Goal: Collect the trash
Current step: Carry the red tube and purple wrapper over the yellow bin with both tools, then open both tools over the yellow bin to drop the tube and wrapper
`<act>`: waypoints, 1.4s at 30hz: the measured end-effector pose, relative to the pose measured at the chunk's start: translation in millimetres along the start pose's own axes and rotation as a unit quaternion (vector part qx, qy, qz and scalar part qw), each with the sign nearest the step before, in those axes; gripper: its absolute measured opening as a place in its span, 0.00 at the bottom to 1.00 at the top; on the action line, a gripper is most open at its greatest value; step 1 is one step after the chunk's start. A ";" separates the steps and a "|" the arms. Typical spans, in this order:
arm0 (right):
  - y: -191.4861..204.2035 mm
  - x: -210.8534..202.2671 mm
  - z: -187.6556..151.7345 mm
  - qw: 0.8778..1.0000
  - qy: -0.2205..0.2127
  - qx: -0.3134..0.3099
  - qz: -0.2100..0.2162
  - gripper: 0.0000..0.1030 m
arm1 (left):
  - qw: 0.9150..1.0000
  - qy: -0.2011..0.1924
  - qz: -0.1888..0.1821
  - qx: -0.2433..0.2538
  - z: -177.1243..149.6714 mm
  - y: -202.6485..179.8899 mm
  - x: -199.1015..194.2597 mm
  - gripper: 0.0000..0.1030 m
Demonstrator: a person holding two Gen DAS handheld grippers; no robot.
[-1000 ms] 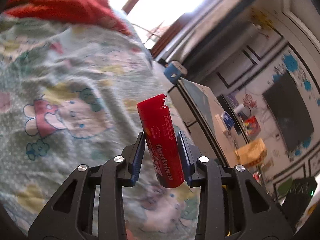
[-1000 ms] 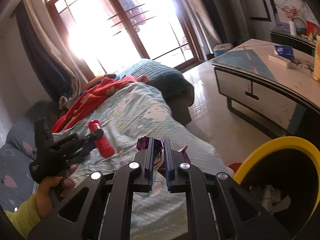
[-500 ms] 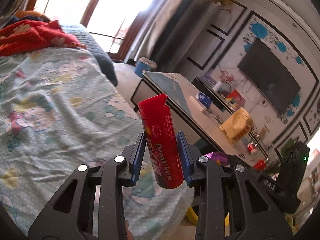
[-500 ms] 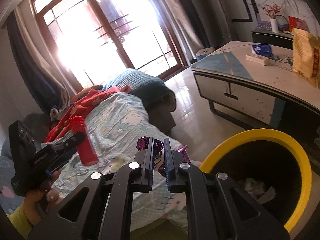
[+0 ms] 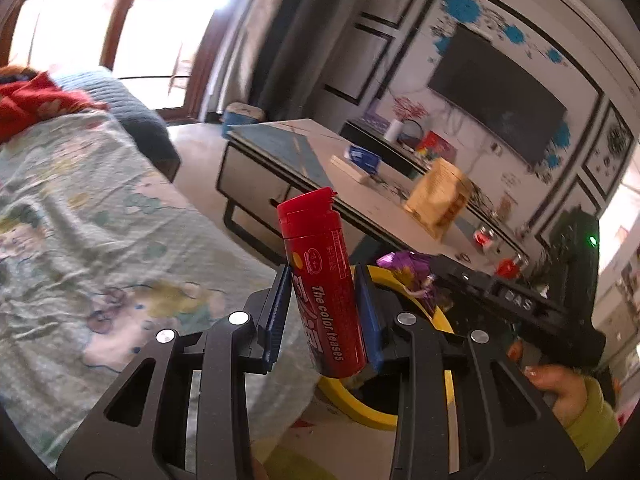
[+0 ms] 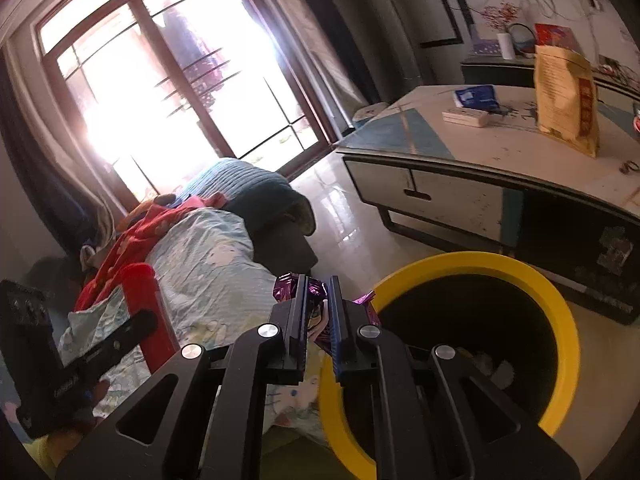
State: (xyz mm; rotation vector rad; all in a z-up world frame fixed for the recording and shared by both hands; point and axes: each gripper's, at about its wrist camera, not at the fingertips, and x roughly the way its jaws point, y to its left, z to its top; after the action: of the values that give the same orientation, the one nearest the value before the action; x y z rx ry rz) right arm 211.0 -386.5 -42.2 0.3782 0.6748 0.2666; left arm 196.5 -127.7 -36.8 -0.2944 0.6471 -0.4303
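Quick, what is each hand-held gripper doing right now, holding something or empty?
Left hand-held gripper: closed on the red tube.
Right hand-held gripper: closed on a purple wrapper.

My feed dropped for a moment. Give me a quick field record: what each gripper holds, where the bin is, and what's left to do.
left gripper: shut on red tube, tube upright, cap on top
right gripper: shut on purple wrapper
bin: yellow rim, black inside, on the floor beside the bed, some trash already in it
right gripper vs bin: at the bin's near-left rim
status: both items held, neither dropped in yet
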 end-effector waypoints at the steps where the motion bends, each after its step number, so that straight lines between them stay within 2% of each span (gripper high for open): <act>1: -4.0 -2.6 -0.7 1.000 -0.002 0.004 -0.002 0.09 | 1.000 0.002 -0.004 0.009 -1.6 -6.0 2.0 0.25; 9: -38.6 -16.4 -3.1 0.999 -0.009 0.043 -0.017 0.09 | 0.997 0.025 -0.029 0.064 -16.8 -41.3 18.2 0.25; 18: -76.5 -19.3 -9.2 0.995 -0.001 0.099 -0.020 0.09 | 0.990 0.062 -0.062 0.114 -35.5 -72.0 44.1 0.25; 24: -92.0 -19.5 -10.5 0.992 0.007 0.124 -0.012 0.09 | 0.985 0.088 -0.078 0.123 -42.7 -82.9 66.6 0.25; 33: -113.1 -18.4 -14.5 0.989 0.012 0.149 -0.016 0.11 | 0.979 0.128 -0.084 0.133 -57.4 -92.5 99.7 0.25; 38: -123.9 -15.9 -20.3 0.986 0.017 0.165 -0.008 0.12 | 0.977 0.149 -0.091 0.123 -59.3 -92.7 112.2 0.25; 42: -127.1 -18.1 -23.2 0.985 0.014 0.169 -0.012 0.32 | 0.975 0.162 -0.096 0.117 -58.5 -93.6 120.8 0.25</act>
State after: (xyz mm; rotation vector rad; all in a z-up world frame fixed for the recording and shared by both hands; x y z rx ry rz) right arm 197.2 -501.4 -102.5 0.6918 0.7530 0.1333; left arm 218.4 -274.0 -106.8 -0.0607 0.8814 -0.7437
